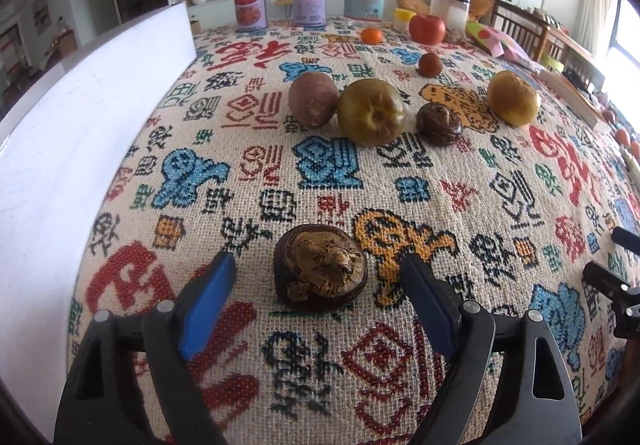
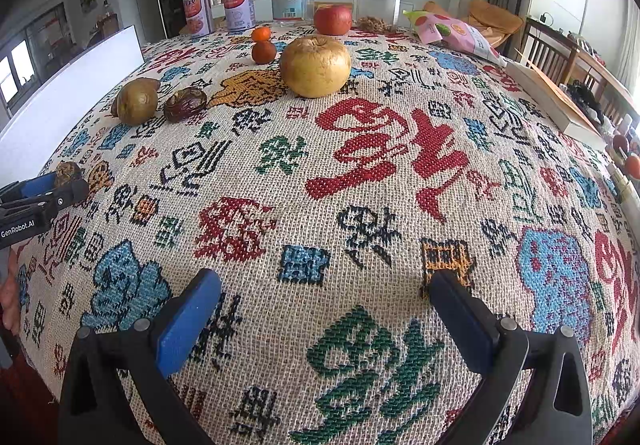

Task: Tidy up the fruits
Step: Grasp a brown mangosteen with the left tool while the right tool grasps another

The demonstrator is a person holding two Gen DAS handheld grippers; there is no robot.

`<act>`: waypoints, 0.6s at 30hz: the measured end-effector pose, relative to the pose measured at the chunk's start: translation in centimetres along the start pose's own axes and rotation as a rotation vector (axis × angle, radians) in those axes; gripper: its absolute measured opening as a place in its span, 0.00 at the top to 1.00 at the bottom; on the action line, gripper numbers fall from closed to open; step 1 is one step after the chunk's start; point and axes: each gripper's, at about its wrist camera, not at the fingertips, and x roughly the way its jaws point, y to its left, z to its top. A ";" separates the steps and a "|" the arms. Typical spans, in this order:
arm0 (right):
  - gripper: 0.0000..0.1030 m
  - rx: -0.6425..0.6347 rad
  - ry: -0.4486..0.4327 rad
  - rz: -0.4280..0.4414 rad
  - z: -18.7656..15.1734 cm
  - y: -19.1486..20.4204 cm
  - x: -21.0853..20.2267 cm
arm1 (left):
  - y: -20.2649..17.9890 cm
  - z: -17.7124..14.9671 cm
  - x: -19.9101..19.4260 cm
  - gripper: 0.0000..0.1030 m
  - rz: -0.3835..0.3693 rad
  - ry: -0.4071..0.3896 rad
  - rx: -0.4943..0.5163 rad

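A dark water chestnut (image 1: 320, 273) sits untouched between the left gripper (image 1: 316, 277)'s wide-open jaws; the right gripper (image 2: 324, 285)'s jaws gape empty over the table (image 2: 360, 165).

The left wrist view looks steeply down along its fingers, close over a dark brown dried fruit (image 1: 320, 272) at 6 o'clock on the woven tablecloth (image 1: 400, 181). The right wrist view tilts down likewise over bare cloth. Both face the jars at 12 o'clock and share the yellow-brown apple (image 1: 513, 97) (image 2: 315, 66).
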 end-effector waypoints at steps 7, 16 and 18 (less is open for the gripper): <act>0.00 -0.017 0.009 0.062 1.3 1.3 0.1 | -0.1 -0.1 0.2 0.07 -0.013 0.013 0.008; 0.07 -0.188 -0.071 0.199 10.1 8.6 4.3 | 0.1 0.0 0.1 0.07 -0.025 0.007 -0.001; 0.11 -0.231 -0.042 0.192 11.4 10.2 6.3 | 0.2 -0.1 0.1 0.07 -0.028 0.005 -0.004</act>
